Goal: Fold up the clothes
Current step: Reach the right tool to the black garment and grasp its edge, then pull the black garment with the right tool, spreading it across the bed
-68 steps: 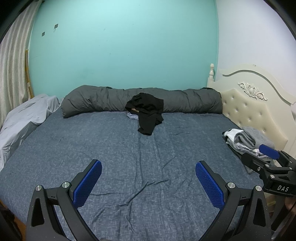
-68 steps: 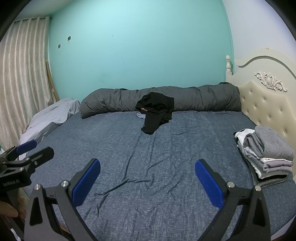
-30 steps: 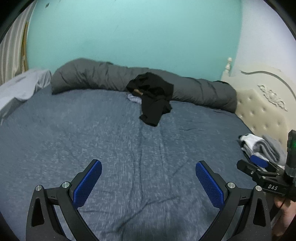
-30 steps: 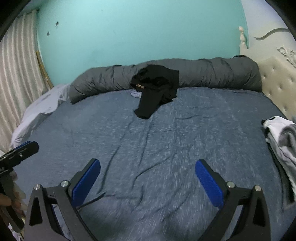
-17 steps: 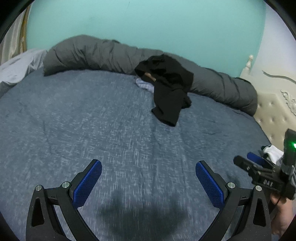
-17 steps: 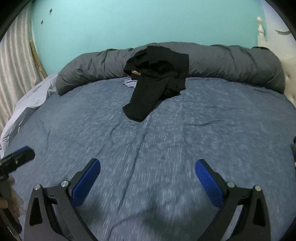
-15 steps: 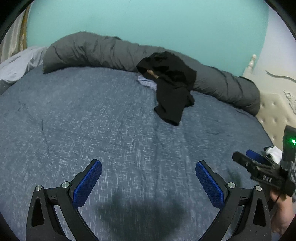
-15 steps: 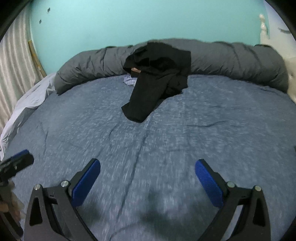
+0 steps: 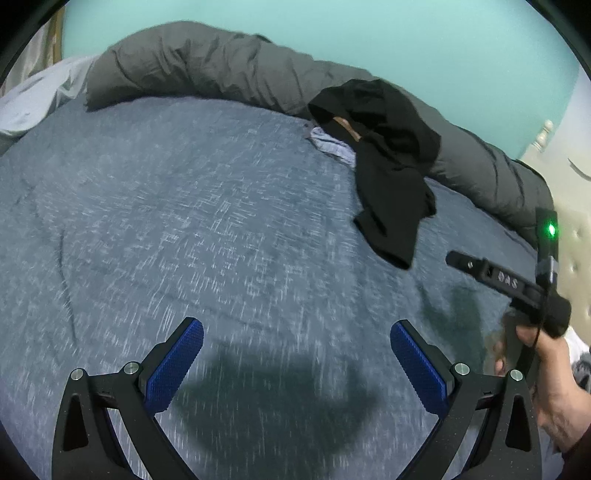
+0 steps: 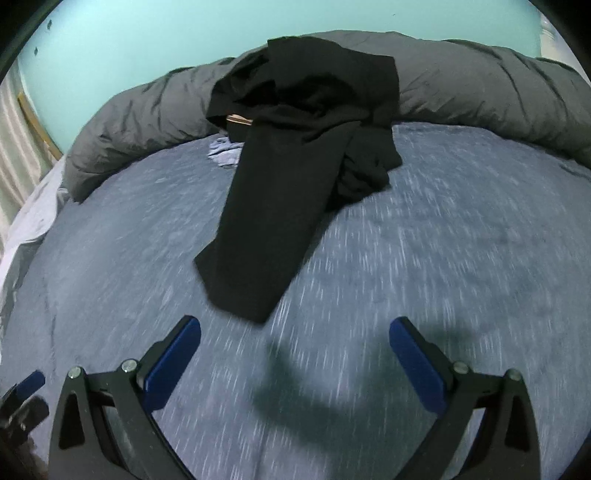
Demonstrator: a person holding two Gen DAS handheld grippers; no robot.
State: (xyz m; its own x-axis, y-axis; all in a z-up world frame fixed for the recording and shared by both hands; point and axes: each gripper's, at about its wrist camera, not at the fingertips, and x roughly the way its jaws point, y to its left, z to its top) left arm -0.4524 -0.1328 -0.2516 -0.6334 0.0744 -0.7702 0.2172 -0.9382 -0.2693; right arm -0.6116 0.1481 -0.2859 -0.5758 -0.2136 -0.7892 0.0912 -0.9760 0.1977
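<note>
While both tools hang over the blue bedspread (image 9: 184, 229), I read the scene from the left edge across. Far left, a pale grey sheet (image 9: 33, 99) is bunched at the bed's edge, and beside it the long grey rolled duvet (image 9: 207, 62) runs along the teal wall (image 9: 369, 29). My left gripper (image 9: 296, 363) is spread wide, its blue pads (image 9: 173, 369) well apart with nothing between them, and its shadow falls on the spread just beneath. Further right lies the black garment (image 9: 388, 173), crumpled, its upper part draped on the duvet and one long section trailing down onto the bedspread. A small light blue cloth (image 9: 328, 144) peeks out from under its left side. At the right edge of the left view, my right hand (image 9: 554, 387) grips the handle of the other tool, a green light glowing on it, with the cream headboard (image 9: 576, 236) behind.

From the right wrist view, my right gripper (image 10: 294, 354) is likewise wide and empty. The black garment (image 10: 280, 199) lies straight ahead, its trailing end near the left pad's tip but not touching it. The picture is streaked with blur.
</note>
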